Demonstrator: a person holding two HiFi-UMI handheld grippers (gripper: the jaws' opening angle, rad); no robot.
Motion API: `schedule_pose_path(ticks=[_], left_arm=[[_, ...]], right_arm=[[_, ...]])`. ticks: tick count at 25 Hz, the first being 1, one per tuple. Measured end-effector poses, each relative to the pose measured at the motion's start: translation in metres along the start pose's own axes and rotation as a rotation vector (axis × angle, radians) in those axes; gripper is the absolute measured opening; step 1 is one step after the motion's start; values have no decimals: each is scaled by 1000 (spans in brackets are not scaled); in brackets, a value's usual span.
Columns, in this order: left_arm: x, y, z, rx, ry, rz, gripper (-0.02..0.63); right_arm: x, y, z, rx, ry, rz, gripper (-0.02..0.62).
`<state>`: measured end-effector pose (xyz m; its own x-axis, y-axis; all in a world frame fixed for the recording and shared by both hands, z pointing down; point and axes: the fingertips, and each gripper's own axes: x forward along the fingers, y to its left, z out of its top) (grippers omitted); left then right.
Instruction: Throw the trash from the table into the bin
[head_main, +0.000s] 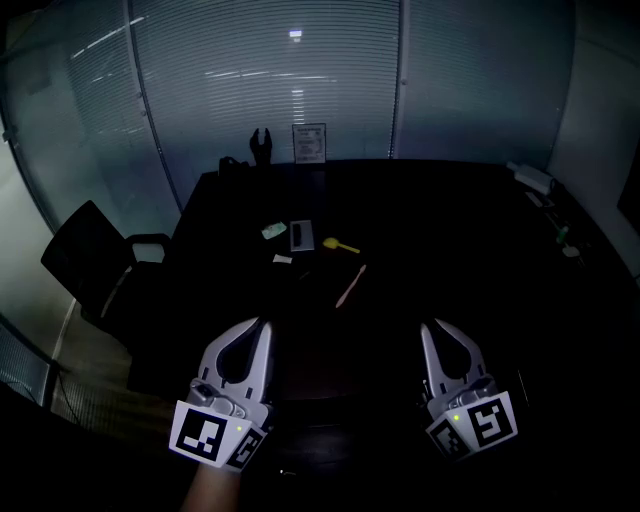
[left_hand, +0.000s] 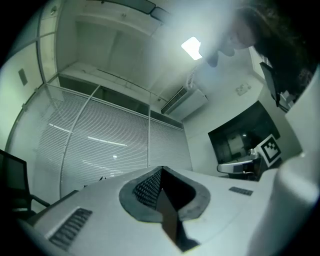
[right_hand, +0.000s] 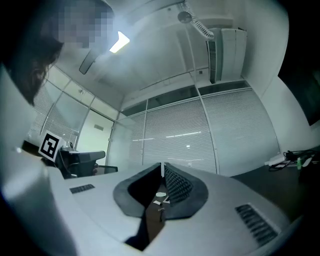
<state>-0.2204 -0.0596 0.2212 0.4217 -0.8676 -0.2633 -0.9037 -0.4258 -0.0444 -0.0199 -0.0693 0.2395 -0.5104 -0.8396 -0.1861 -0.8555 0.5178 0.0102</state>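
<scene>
Now, head view, table (head_main: 450, 230): its dark top is stretching away toward a wall of blinds (head_main: 270, 80).
Head view, trash: a pale green wad (head_main: 274, 231), a grey packet (head_main: 301, 235), a yellow piece (head_main: 341, 244), a white scrap (head_main: 283, 259) and a thin pink stick (head_main: 351, 285) are lying close together near the table's middle, well apart from both grippers.
Head view, left gripper (head_main: 264, 323): it is hanging over the table's near edge, jaws meeting at the tips, carrying nothing.
Head view, right gripper (head_main: 428, 327): it is hanging alongside, jaws likewise pressed together, carrying nothing.
Head view, chair (head_main: 95, 262): it is standing at the table's left side.
Left gripper view, left gripper (left_hand: 161, 171): the jaws are touching at their tips with nothing between them, pointing up at the blinds and a ceiling light (left_hand: 191, 47).
Right gripper view, right gripper (right_hand: 162, 166): the jaws are sitting fully closed on nothing, facing the blinds; the dark table edge is showing at the right.
</scene>
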Motion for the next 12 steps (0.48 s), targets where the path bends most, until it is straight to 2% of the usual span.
schedule_pose_path(ticks=[6,12], left_arm=[[-9,-7,-3,18,17,95,0],[3,-5,-6,25,12,103,0]], right_arm=[[-11,-14,2,12,-16,-25,8],[2,-24,-1,3,-26,-12,8]])
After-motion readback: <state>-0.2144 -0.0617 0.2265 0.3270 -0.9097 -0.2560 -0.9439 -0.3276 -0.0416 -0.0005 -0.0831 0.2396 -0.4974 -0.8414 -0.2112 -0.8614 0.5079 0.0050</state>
